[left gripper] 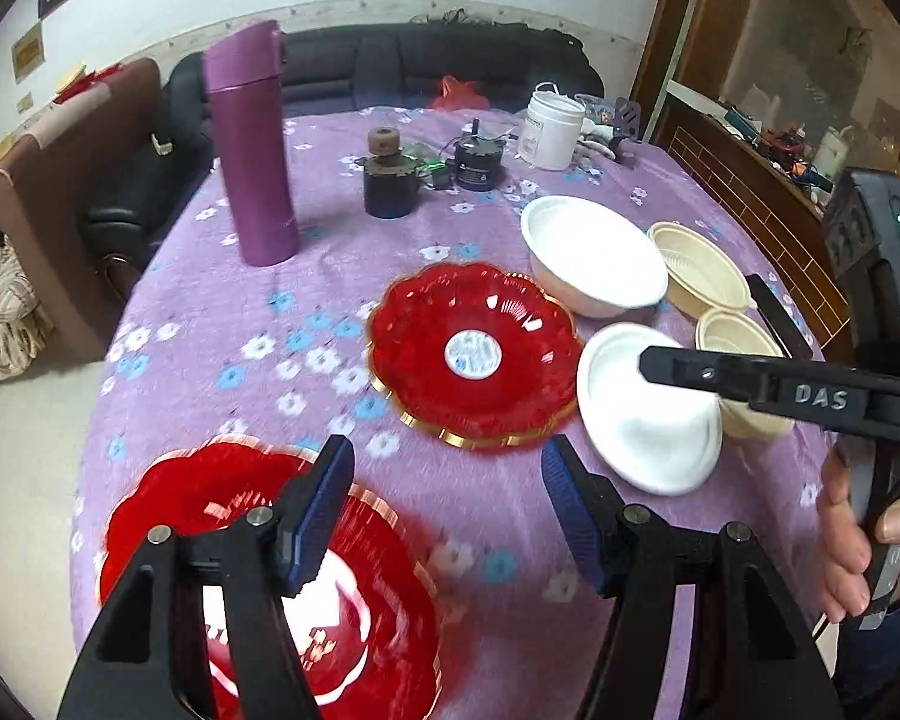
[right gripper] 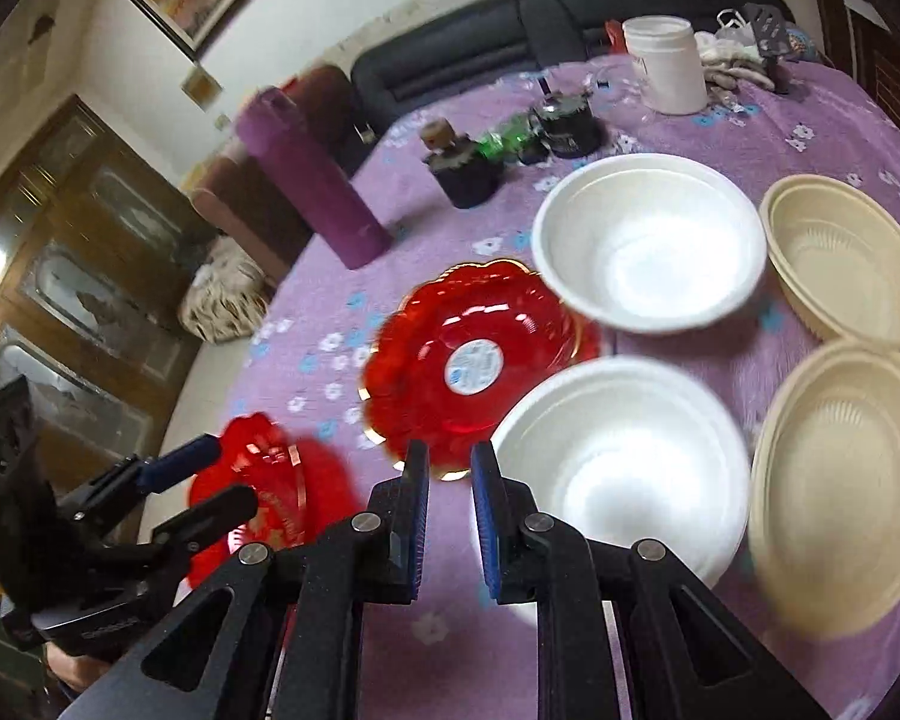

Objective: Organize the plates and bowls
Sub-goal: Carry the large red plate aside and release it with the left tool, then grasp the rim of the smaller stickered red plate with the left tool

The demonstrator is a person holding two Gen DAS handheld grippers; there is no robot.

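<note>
Two red scalloped plates lie on the purple cloth: one at the table's middle (left gripper: 474,354) (right gripper: 474,360), one near the front left edge (left gripper: 258,588) (right gripper: 270,480). Two white bowls, far (left gripper: 594,255) (right gripper: 648,240) and near (left gripper: 648,408) (right gripper: 624,468), stand beside two cream bowls, far (left gripper: 702,264) (right gripper: 846,258) and near (left gripper: 744,336) (right gripper: 840,480). My left gripper (left gripper: 447,513) (right gripper: 210,477) is open above the front red plate's right edge. My right gripper (right gripper: 450,510) (left gripper: 714,336) is nearly closed and empty, just above the near white bowl's left rim.
A purple thermos (left gripper: 252,144) (right gripper: 312,180) stands at the back left. A dark jar (left gripper: 390,180), a black round device (left gripper: 477,165) and a white tub (left gripper: 549,129) (right gripper: 666,63) stand at the back. A dark sofa and wooden cabinets surround the table.
</note>
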